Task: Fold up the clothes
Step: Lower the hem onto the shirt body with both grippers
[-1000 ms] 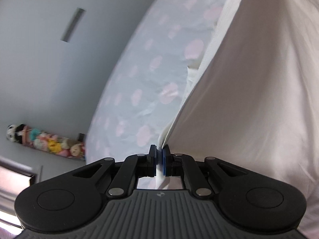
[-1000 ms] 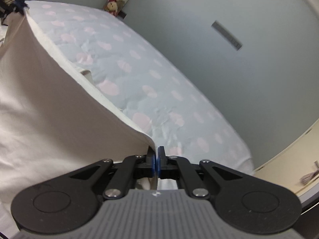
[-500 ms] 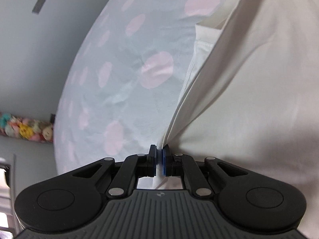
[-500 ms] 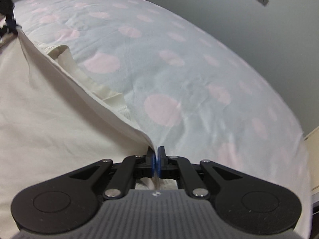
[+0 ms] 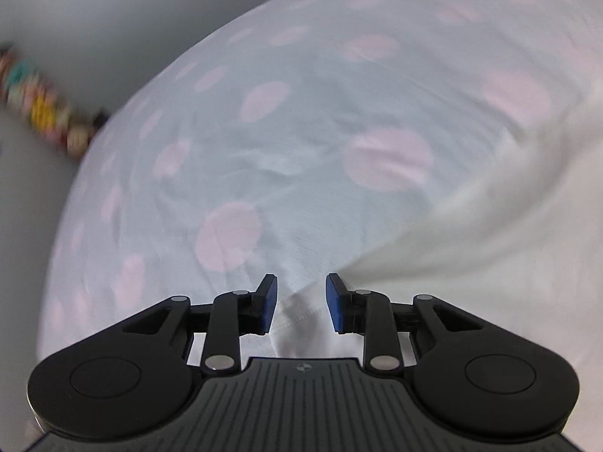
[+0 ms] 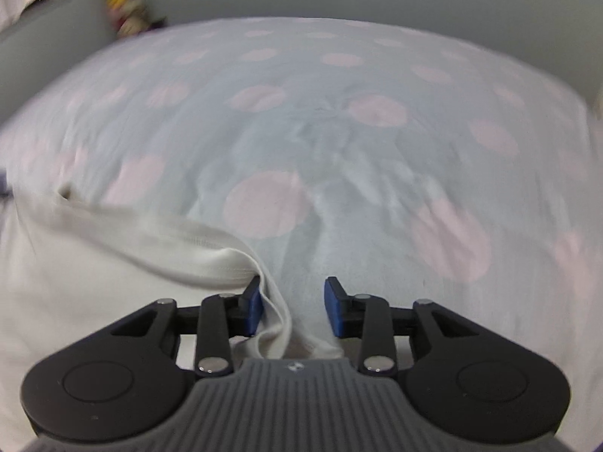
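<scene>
Now, over the bed: both of my grippers hang low above a spotted cover, each with its blue pads spread apart.

Left gripper: my jaws stand apart, gripping nothing. A hemmed edge of the white garment lies in the gap between the 2 pads, and the rest of the cloth spreads away to the right of the view. I cannot tell whether either pad touches the cloth.

Right gripper: my jaws stand apart here too. A folded, stitched edge of the white garment curls up against the inner face of the left-hand pad and drops down through the gap toward the gripper body; the right-hand pad stands clear of it.

Garment: it lies on the bedcover, filling the right side of the left wrist view and the left side of the right wrist view. Its upper edge runs as a soft, rumpled ridge.

Bedcover: pale blue with pink spots, creased in the middle, bare ahead of both grippers.

Background: a row of coloured soft toys sits beyond the far corner of the bed, blurred, against a grey wall.
</scene>
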`<state>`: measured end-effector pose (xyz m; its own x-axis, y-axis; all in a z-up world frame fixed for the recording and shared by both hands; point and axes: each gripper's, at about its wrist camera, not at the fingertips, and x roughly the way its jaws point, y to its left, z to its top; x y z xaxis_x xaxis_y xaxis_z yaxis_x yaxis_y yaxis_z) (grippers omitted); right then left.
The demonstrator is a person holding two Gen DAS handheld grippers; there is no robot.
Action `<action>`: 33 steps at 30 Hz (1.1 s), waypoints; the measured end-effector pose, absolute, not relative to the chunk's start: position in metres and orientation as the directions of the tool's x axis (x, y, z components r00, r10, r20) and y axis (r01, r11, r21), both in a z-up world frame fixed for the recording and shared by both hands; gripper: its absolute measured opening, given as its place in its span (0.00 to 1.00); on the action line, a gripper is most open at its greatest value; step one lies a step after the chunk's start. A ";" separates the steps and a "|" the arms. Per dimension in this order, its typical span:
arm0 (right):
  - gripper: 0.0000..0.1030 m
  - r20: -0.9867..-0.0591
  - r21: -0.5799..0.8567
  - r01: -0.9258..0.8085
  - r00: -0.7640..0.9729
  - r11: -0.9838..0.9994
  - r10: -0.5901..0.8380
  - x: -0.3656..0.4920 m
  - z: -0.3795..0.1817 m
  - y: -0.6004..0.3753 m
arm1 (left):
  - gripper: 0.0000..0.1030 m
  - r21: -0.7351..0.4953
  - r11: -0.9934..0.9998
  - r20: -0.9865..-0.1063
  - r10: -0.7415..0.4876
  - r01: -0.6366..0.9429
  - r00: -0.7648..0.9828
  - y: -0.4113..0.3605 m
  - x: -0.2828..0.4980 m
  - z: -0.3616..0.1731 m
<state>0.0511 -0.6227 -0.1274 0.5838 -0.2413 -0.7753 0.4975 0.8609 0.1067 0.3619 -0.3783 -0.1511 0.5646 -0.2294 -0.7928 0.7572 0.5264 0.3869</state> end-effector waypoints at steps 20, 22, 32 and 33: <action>0.45 -0.677 0.367 0.592 0.699 0.718 -0.230 -0.014 -0.103 -0.617 | 0.42 -0.021 0.788 -0.798 -0.384 0.615 0.465 -0.296 0.370 -0.143; 0.44 -0.688 0.370 0.605 0.689 0.705 -0.229 -0.007 -0.111 -0.616 | 0.42 -0.063 0.801 -0.795 -0.401 0.596 0.455 -0.291 0.370 -0.150; 0.04 -0.745 0.230 0.685 0.582 0.692 -0.328 0.003 -0.131 -0.640 | 0.04 -0.023 0.801 -0.785 -0.385 0.598 0.486 -0.296 0.366 -0.157; 0.04 -0.750 0.231 0.687 0.577 0.689 -0.323 0.003 -0.135 -0.645 | 0.04 -0.015 0.800 -0.782 -0.383 0.600 0.491 -0.296 0.366 -0.157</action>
